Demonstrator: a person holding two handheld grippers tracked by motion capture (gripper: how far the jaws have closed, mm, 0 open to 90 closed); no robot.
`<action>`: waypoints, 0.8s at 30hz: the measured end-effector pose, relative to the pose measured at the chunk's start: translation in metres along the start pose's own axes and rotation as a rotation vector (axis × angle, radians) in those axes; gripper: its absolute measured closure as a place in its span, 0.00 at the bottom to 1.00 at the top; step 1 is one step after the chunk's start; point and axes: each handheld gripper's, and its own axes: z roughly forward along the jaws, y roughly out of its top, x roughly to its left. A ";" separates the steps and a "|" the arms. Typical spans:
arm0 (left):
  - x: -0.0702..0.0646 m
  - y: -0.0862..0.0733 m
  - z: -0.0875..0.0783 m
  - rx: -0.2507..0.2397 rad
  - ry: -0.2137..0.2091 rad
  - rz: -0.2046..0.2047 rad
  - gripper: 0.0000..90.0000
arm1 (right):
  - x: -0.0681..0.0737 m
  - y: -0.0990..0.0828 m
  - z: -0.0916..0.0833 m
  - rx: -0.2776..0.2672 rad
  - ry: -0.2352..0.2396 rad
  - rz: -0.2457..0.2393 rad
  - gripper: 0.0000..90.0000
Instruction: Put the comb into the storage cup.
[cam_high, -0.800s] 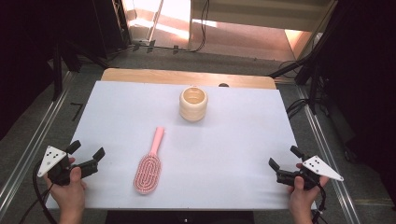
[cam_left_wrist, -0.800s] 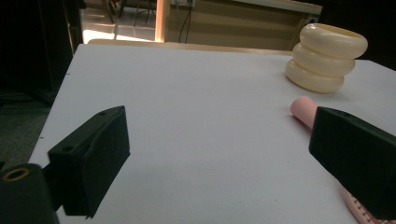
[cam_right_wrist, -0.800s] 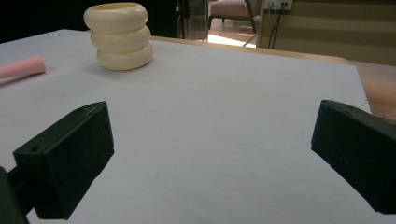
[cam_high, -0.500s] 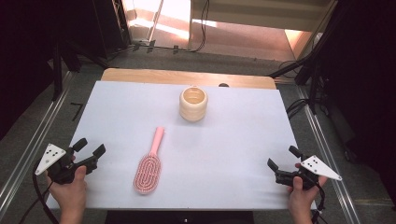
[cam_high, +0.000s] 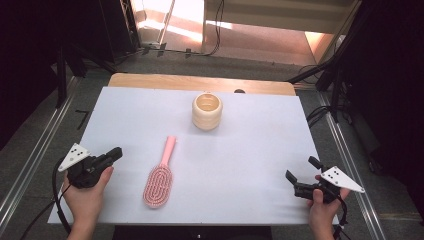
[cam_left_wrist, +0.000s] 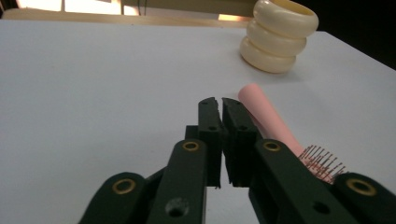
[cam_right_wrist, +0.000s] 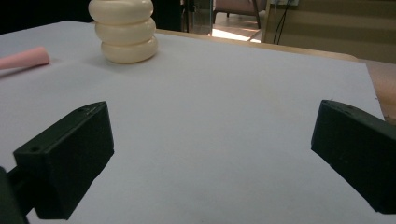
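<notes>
Your left gripper (cam_high: 112, 155), jaws pinched together on nothing, has the pink hairbrush (cam_high: 161, 172) at its three o'clock (handle pointing twelve); your right gripper (cam_high: 301, 175) gapes wide, farther off

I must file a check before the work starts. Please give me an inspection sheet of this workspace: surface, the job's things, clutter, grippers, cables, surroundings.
Surface: white sheet over a wooden table; no stains seen.
Job's things: pink hairbrush lying flat, handle toward the far side; cream ribbed cup upright beyond it, apart from the brush.
Clutter: nothing seen on the sheet; a small dark thing at the far edge, too small to tell.
Grippers: left gripper shut, empty, beside the brush, not touching it; right gripper open, empty, near the sheet's right corner.
Cables: one trails from the left gripper; more lie on the floor behind the table.
Surroundings: dark stands and metal rails on the floor at both sides.
</notes>
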 end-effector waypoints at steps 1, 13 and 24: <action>-0.001 0.002 0.002 0.019 0.000 0.009 1.00 | 0.000 0.000 0.000 0.002 0.000 -0.001 0.00; -0.017 0.019 0.033 0.129 -0.088 0.065 1.00 | 0.001 0.000 0.001 0.004 0.014 -0.015 0.00; -0.025 0.034 0.065 0.206 -0.119 0.051 1.00 | 0.002 0.000 0.001 0.010 0.017 -0.015 0.00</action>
